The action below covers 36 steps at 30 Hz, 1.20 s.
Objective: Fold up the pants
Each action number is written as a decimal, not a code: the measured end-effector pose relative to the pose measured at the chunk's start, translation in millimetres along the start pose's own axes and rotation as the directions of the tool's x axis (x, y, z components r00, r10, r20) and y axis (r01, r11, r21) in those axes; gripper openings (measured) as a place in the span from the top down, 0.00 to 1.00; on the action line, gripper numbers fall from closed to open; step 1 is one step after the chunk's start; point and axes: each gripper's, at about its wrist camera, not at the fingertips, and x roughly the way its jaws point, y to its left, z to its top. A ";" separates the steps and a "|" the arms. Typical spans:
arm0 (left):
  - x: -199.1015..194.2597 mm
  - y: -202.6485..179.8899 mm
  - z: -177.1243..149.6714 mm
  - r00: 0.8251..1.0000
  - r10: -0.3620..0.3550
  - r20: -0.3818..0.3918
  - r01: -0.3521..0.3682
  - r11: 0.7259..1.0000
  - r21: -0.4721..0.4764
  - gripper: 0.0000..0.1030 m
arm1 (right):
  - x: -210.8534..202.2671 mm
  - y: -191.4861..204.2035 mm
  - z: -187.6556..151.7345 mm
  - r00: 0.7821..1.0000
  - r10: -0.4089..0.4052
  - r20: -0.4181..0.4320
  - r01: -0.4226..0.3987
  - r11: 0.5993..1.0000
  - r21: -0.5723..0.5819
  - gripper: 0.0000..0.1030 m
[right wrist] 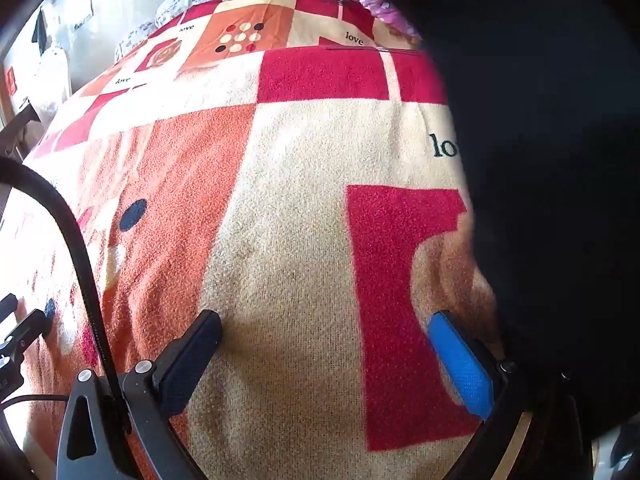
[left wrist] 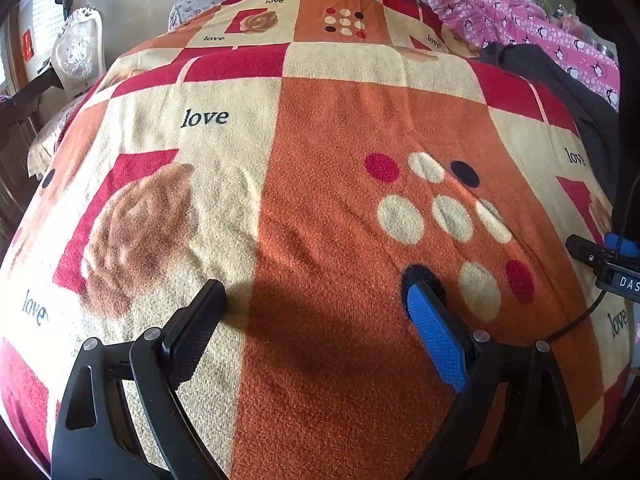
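Left wrist view: left gripper (left wrist: 316, 300) hangs over the bed, fingers (left wrist: 434, 332) spread wide, nothing between them. Blanket (left wrist: 320, 128), fuzzy terry, checked red, orange and cream, covers the bed; broad bare stretch ahead. "love" printed repeatedly; rose motifs and dot grids. Dark pants (left wrist: 560, 80) lie along the blanket's right edge, near pink penguin-print bedding (left wrist: 532, 12). Right gripper (left wrist: 616, 264) at far right, lettering "DAS" legible.

Right wrist view: right gripper (right wrist: 326, 336) fingers (right wrist: 460, 364) likewise apart and empty. Pants (right wrist: 540, 160), black and featureless, fill the right side, overlapping the blanket (right wrist: 300, 200) just beside the blue finger. A black cable (right wrist: 86, 276) crosses left.
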 end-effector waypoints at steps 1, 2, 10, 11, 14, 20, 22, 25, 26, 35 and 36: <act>0.0 0.0 0.1 1.000 0.000 0.000 0.000 1.000 0.000 0.10 | -1.4 -0.1 -1.0 1.000 -0.002 0.000 0.002 1.000 -0.001 0.00; 0.0 0.0 0.1 1.000 0.000 0.000 0.000 1.000 0.000 0.10 | -0.8 0.4 -0.6 1.000 0.001 0.000 -0.001 1.000 0.000 0.00; -0.2 -0.1 -0.1 1.000 0.000 0.000 0.000 1.000 0.000 0.10 | -1.3 0.4 -1.9 1.000 0.003 0.001 -0.003 1.000 0.003 0.00; -0.1 -0.3 -0.2 1.000 0.001 0.000 -0.001 1.000 0.001 0.10 | -1.1 0.5 -1.8 1.000 0.003 0.001 -0.003 1.000 0.003 0.00; 0.0 -0.4 -0.2 1.000 0.001 0.000 -0.001 1.000 0.001 0.10 | -1.4 0.6 -2.0 1.000 0.003 0.001 -0.003 1.000 0.002 0.00; -0.1 -0.3 -0.2 1.000 0.001 0.000 -0.001 1.000 0.001 0.10 | -1.8 0.4 -2.2 1.000 0.003 0.002 -0.003 1.000 0.003 0.00; 5.4 0.4 4.2 1.000 0.016 -0.007 -0.016 1.000 0.016 0.07 | -1.8 0.3 -2.4 1.000 0.003 0.002 -0.003 1.000 0.003 0.00; 4.5 -5.9 6.3 1.000 0.026 -0.014 -0.025 1.000 0.004 0.06 | -1.9 0.5 -2.3 1.000 0.002 0.002 -0.002 1.000 0.002 0.00; 4.6 -4.7 6.2 1.000 0.023 -0.016 -0.023 1.000 0.003 0.06 | -1.9 0.5 -2.1 1.000 0.002 0.002 -0.002 1.000 0.002 0.00; -19.2 -0.3 -5.1 1.000 0.003 0.005 -0.004 0.998 0.057 0.06 | -14.0 6.4 -8.4 0.999 -0.008 -0.036 0.011 0.998 0.065 0.01; -25.0 -0.2 -5.1 1.000 0.022 0.020 -0.023 0.997 0.070 0.06 | -23.0 7.6 -13.5 1.000 0.008 -0.018 -0.007 0.997 0.075 0.02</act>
